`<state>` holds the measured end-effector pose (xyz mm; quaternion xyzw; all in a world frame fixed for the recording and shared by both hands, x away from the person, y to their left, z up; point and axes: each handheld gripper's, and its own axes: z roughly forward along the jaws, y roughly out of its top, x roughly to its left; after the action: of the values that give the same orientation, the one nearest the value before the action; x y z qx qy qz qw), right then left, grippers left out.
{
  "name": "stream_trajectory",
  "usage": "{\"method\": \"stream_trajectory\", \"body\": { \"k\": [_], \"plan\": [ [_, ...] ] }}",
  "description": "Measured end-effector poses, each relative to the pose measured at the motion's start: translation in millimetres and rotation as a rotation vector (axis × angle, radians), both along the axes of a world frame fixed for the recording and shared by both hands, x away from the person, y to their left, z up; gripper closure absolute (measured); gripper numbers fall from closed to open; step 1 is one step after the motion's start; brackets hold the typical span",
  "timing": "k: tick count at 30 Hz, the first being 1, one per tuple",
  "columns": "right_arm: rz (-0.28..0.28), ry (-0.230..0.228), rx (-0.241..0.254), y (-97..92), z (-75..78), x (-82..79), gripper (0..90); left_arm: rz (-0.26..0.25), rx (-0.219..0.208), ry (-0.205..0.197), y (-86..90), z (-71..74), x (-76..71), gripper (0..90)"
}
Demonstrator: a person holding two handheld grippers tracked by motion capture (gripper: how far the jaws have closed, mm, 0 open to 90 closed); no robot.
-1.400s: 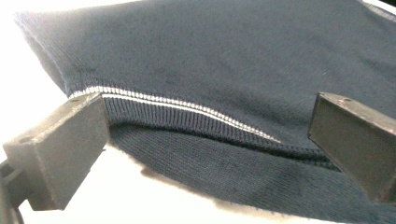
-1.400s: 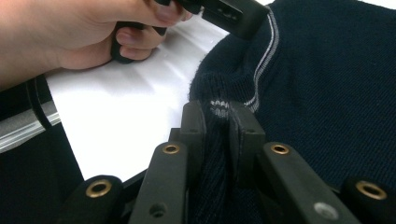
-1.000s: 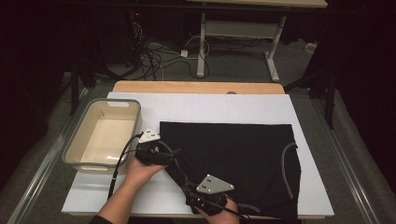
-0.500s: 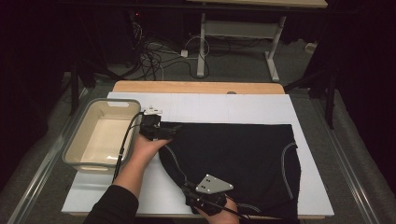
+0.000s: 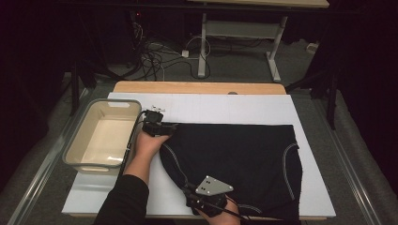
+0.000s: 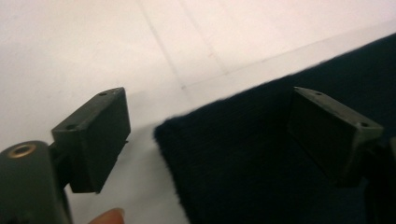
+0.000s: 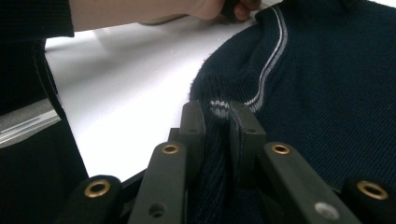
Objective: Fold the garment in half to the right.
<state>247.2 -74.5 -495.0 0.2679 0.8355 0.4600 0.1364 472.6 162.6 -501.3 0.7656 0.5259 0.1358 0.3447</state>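
Dark ribbed knit garment [image 5: 234, 159] flat on white tabletop [image 5: 211, 110], right tongs [image 7: 217, 114] clamped on its striped edge, left tongs [image 6: 208, 126] apart, just closing, astride its corner.

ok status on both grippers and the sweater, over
Left gripper jaws just closing, not yet pinching, straddling the dark sweater at its far-left corner. Right gripper shut on the near edge. Tub sits left, clear of the work.

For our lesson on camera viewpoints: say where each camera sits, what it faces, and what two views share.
High view: above the person's side, looking forward and down at the white table; both forearms show.
Left gripper view: on the left gripper, facing the dark sweater corner between open jaws.
Right gripper view: on the right gripper, shut on sweater fabric.
Shared: the sweater.
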Motion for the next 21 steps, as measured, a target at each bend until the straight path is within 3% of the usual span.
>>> {"method": "stream_trajectory", "body": {
  "k": [3, 13, 21],
  "plan": [
    [-0.001, -0.002, -0.002, 0.0, -0.1, -0.5, 78.2, 0.015, 0.003, 0.016, 2.9, -1.6, 1.3, 13.8],
    [0.002, -0.003, -0.004, 0.1, -0.2, -0.9, 78.0, 0.043, 0.021, 0.011, 0.1, -2.1, -0.5, 18.0],
    [0.003, -0.004, -0.008, 0.5, -0.2, -0.9, 77.9, 0.072, 0.005, -0.007, 2.4, -2.4, -4.4, 30.4]
  ]
}}
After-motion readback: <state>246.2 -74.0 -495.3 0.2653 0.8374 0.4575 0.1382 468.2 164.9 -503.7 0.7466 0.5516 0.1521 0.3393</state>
